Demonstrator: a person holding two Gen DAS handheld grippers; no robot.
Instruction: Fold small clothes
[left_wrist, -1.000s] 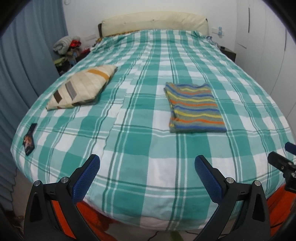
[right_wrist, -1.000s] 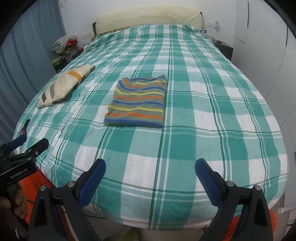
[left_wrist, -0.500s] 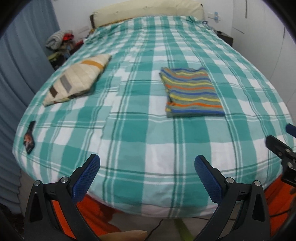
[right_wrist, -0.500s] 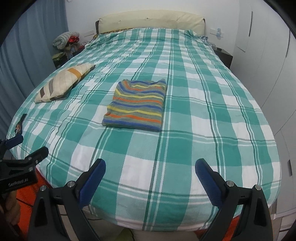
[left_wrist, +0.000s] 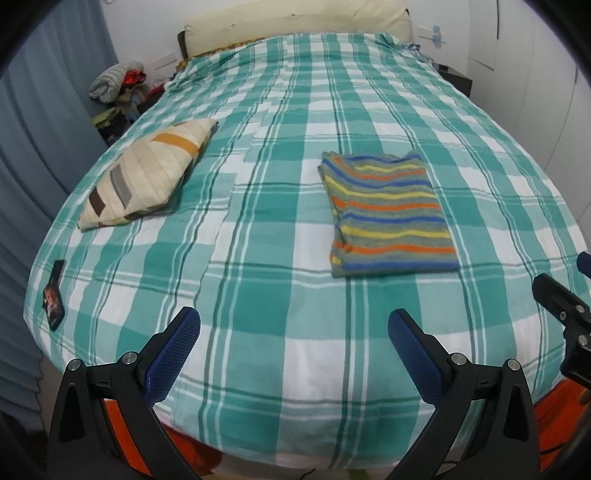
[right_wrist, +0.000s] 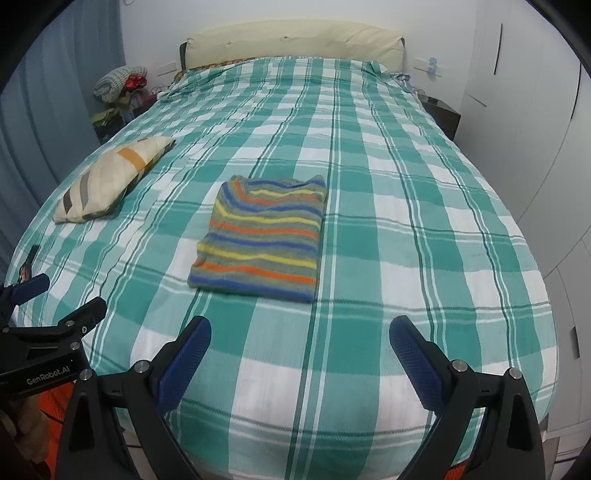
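From the left wrist view, the left claw (left_wrist: 293, 354) hangs wide and empty over the foot edge of the bed (left_wrist: 258, 295). The striped garment (left_wrist: 388, 218) lies at about one o'clock, well apart from the claw, already squared into a flat rectangle on the green check cover. A patterned cushion (left_wrist: 147, 177) sits at ten o'clock, and a small dark card (left_wrist: 53, 295) rests near the bed's edge at nine o'clock. Part of the other tool shows at three o'clock.

From the right wrist view, the right claw (right_wrist: 299, 354) is likewise spread wide and holds nothing. The garment sits at about eleven o'clock, near the bed's middle, with its collar end toward the headboard (right_wrist: 295, 44). The cushion lies at ten o'clock.

The fold looks essentially finished. To close the step well, I would check that the edges line up, especially the slightly bunched near-left corner, and press any raised layer flat with an open pad rather than pinching, since soft knit shifts and unfolds easily if dragged.
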